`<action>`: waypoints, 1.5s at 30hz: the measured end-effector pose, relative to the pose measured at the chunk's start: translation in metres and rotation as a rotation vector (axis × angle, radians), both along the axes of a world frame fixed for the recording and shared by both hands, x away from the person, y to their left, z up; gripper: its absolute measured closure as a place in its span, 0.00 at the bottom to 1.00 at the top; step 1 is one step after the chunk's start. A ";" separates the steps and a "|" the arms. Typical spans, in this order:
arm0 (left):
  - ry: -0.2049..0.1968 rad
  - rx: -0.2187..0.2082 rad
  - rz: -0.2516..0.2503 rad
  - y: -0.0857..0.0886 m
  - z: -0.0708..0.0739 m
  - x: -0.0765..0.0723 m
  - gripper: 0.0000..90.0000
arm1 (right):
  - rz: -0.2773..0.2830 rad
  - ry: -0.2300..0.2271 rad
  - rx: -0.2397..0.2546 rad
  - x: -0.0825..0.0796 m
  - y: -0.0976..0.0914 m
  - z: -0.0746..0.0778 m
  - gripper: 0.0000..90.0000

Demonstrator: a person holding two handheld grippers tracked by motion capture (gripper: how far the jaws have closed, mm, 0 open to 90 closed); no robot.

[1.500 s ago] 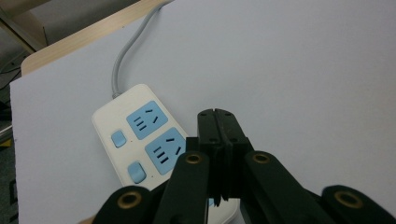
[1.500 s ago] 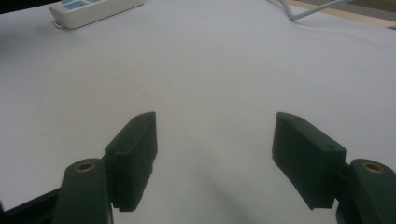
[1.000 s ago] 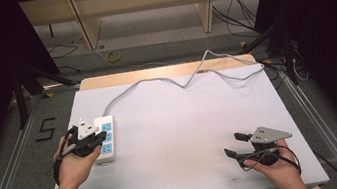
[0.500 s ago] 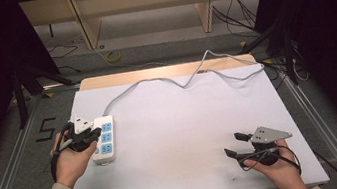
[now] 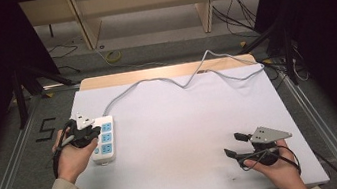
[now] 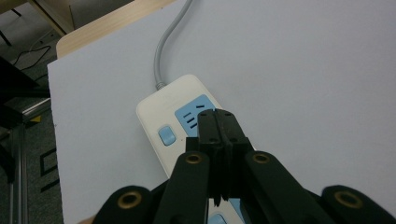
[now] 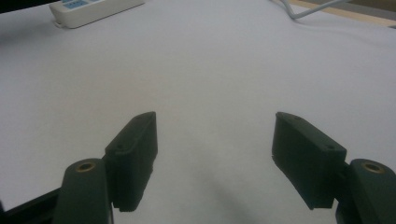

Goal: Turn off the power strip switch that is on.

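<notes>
A white power strip point(image 5: 104, 139) with blue sockets lies near the left edge of the white table point(image 5: 188, 137). Its grey cable point(image 5: 179, 80) snakes to the back right. My left gripper point(image 5: 94, 132) is shut, with nothing between its jaws, and its tips hover over the strip's left side. In the left gripper view the closed tips point(image 6: 217, 126) sit above the first blue socket of the strip point(image 6: 159, 105), next to its blue switch point(image 6: 166, 136). My right gripper point(image 5: 233, 144) rests open near the front right, far from the strip, and its jaws point(image 7: 215, 140) stand wide over bare tabletop.
A wooden strip point(image 5: 153, 74) borders the table's back edge. Metal rails point(image 5: 10, 163) run along the floor on both sides. Shelving legs and loose cables point(image 5: 110, 57) lie on the floor behind. The strip point(image 7: 93, 11) and cable point(image 7: 303, 11) show at the top of the right gripper view.
My left hand and gripper have shifted a little to the left and toward the back, from over the strip to its left side. The right gripper has stayed put.
</notes>
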State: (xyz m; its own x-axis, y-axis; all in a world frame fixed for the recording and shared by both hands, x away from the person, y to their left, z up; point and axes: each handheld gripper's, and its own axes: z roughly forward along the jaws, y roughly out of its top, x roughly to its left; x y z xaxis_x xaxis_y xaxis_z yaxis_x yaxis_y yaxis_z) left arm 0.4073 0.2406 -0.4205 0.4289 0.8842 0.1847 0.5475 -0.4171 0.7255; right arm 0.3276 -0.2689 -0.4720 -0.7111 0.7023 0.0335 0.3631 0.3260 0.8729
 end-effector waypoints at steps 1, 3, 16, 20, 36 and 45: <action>0.000 0.000 0.000 0.000 0.000 0.001 0.99 | 0.000 0.000 0.000 0.000 0.000 0.000 0.36; 0.007 0.002 0.001 0.001 -0.001 0.002 0.99 | -0.001 -0.001 0.001 0.000 0.000 0.000 0.36; 0.032 0.011 0.019 0.009 0.000 0.010 0.99 | 0.000 0.001 -0.001 0.000 0.000 0.000 0.36; 0.046 0.015 0.022 0.010 -0.002 0.015 0.99 | 0.000 0.000 -0.002 0.000 0.000 0.000 0.36; 0.089 0.021 0.030 0.010 -0.006 0.030 0.99 | 0.000 0.000 -0.003 0.000 -0.001 0.000 0.36; 0.099 0.029 0.038 0.012 -0.006 0.036 0.99 | 0.001 0.000 -0.002 0.000 0.000 0.000 0.36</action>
